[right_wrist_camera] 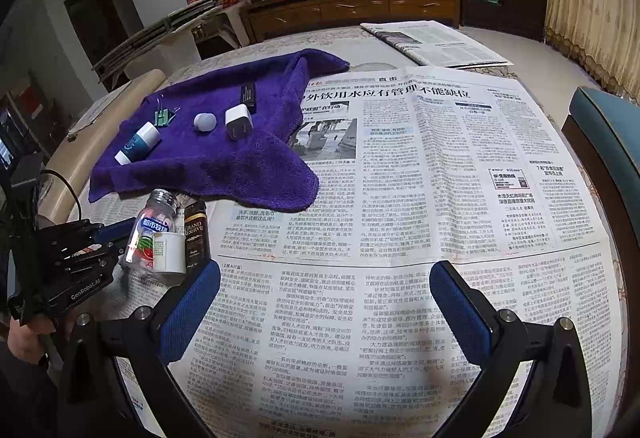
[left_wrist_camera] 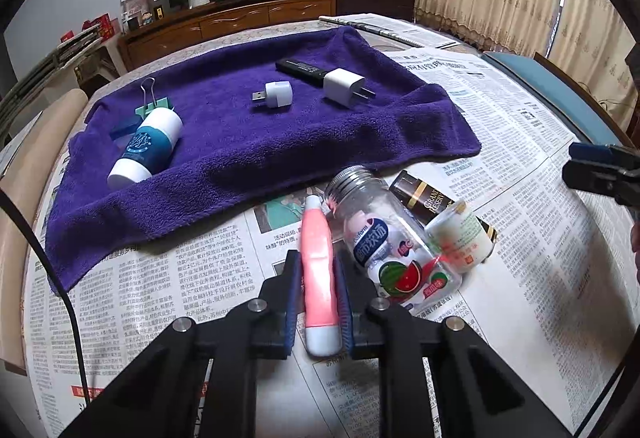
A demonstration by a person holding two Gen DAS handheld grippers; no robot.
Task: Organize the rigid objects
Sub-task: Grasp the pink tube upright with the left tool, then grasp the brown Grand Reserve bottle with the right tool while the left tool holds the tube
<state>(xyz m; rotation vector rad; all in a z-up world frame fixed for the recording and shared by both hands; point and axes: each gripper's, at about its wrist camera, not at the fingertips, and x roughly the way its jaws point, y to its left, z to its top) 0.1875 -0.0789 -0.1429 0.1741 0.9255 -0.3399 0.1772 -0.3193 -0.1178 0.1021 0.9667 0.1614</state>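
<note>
My left gripper (left_wrist_camera: pixel 318 258) is shut on a pink and white tube (left_wrist_camera: pixel 318 270) just above the newspaper. Beside it on the right lie a clear candy jar (left_wrist_camera: pixel 390 238), a small white bottle (left_wrist_camera: pixel 460 238) and a dark box (left_wrist_camera: pixel 424 198). The purple towel (left_wrist_camera: pixel 248 142) holds a white-teal bottle (left_wrist_camera: pixel 146 146), a green binder clip (left_wrist_camera: pixel 154 106), a USB plug (left_wrist_camera: pixel 276 94), a white charger (left_wrist_camera: pixel 344 86) and a black stick (left_wrist_camera: pixel 304 70). My right gripper (right_wrist_camera: pixel 324 278) is open and empty over the newspaper, right of the jar (right_wrist_camera: pixel 150 234).
Newspaper (right_wrist_camera: pixel 420 178) covers the round table. A folded newspaper (right_wrist_camera: pixel 432 46) lies at the far side. A teal chair back (right_wrist_camera: pixel 608 142) stands at the right edge. A wooden sideboard (right_wrist_camera: pixel 352 10) and shelves stand behind.
</note>
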